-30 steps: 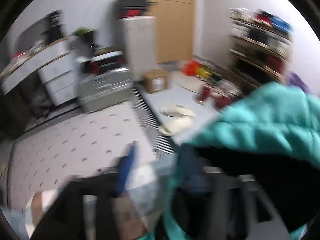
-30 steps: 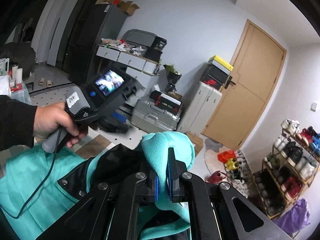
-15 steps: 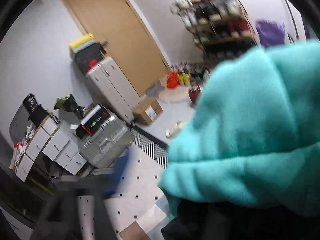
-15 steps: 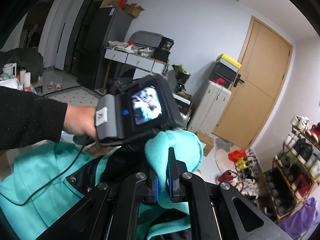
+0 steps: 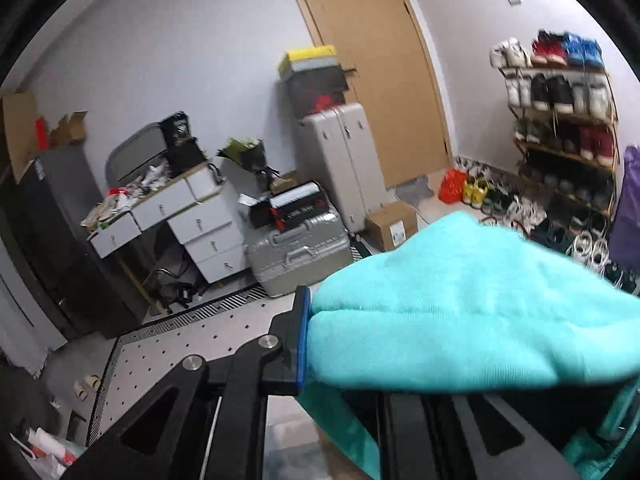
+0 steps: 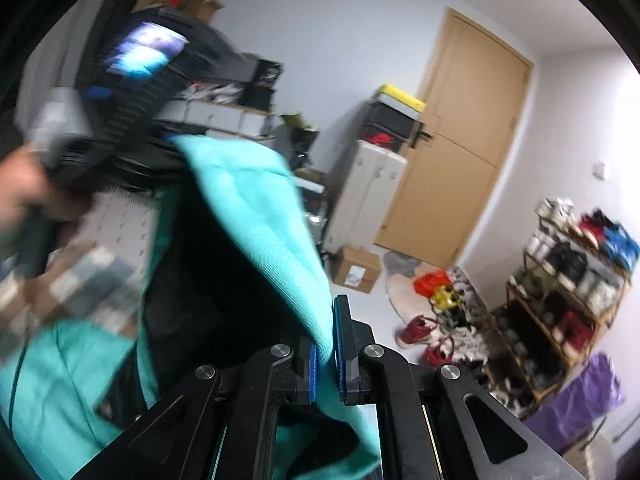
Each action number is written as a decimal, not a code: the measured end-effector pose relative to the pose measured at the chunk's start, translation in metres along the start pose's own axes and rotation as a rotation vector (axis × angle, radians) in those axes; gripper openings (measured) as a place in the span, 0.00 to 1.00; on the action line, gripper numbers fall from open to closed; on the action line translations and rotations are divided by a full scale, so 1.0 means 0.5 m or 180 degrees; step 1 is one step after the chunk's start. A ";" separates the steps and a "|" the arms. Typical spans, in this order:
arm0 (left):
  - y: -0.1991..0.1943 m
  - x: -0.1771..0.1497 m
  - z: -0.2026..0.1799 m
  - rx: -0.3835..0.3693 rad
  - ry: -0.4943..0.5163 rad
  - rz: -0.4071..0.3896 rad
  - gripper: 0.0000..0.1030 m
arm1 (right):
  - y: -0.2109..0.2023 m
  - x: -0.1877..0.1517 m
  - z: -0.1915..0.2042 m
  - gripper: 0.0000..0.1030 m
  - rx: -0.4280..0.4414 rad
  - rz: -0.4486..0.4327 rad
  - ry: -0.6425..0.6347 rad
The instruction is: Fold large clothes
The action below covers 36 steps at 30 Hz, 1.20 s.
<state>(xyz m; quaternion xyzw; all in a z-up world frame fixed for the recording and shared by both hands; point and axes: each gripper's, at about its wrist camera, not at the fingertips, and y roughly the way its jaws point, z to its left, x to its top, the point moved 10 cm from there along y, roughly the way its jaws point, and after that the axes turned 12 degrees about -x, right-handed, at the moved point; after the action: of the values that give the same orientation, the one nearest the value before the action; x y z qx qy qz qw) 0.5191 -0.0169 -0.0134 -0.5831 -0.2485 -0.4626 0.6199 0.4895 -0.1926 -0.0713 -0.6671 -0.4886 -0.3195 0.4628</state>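
Observation:
A teal garment with a black lining hangs in the air between both grippers. In the left wrist view the teal garment (image 5: 460, 312) bulges over my left gripper (image 5: 320, 340); only the left finger with its blue pad shows, pressed against the cloth, and the right finger is hidden under it. In the right wrist view my right gripper (image 6: 325, 354) is shut on a fold of the teal garment (image 6: 256, 216). The cloth stretches up left to the left gripper's body, held by a blurred hand (image 6: 24, 192). The rest of the garment sags at the lower left.
A patterned table surface (image 6: 80, 280) lies below the garment. Behind stand a silver suitcase (image 5: 300, 256), a white drawer desk (image 5: 188, 216), tall white cases (image 6: 368, 192), a cardboard box (image 6: 356, 270), a wooden door (image 6: 464, 144) and a shoe rack (image 6: 572, 276) with shoes on the floor.
The left gripper has swung up and to the left, lifting its side of the garment and stretching the cloth. The right gripper stays shut on its fold and has tilted.

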 end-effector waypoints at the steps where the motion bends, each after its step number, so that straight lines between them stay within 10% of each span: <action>1: -0.015 -0.003 -0.003 -0.0029 -0.0006 -0.0016 0.06 | 0.000 0.016 -0.008 0.06 -0.0031 0.0026 0.0148; 12: -0.207 0.001 -0.093 -0.0465 -0.0163 -0.0259 0.06 | -0.048 0.050 -0.111 0.06 0.0617 0.0524 0.1969; 27: -0.316 -0.392 -0.316 -0.2041 -0.0567 0.0146 0.06 | -0.310 -0.371 -0.043 0.07 0.1308 0.1124 0.2765; 36: -0.244 -0.526 -0.344 -0.2338 -0.1229 0.0567 0.06 | -0.340 -0.534 0.001 0.07 0.1169 0.1723 0.3094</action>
<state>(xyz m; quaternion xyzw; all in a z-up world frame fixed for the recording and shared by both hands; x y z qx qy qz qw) 0.2559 -0.0928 -0.2100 -0.8604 -0.1274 -0.3474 0.3506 0.2431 -0.2713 -0.2543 -0.4539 -0.0799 -0.3693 0.8070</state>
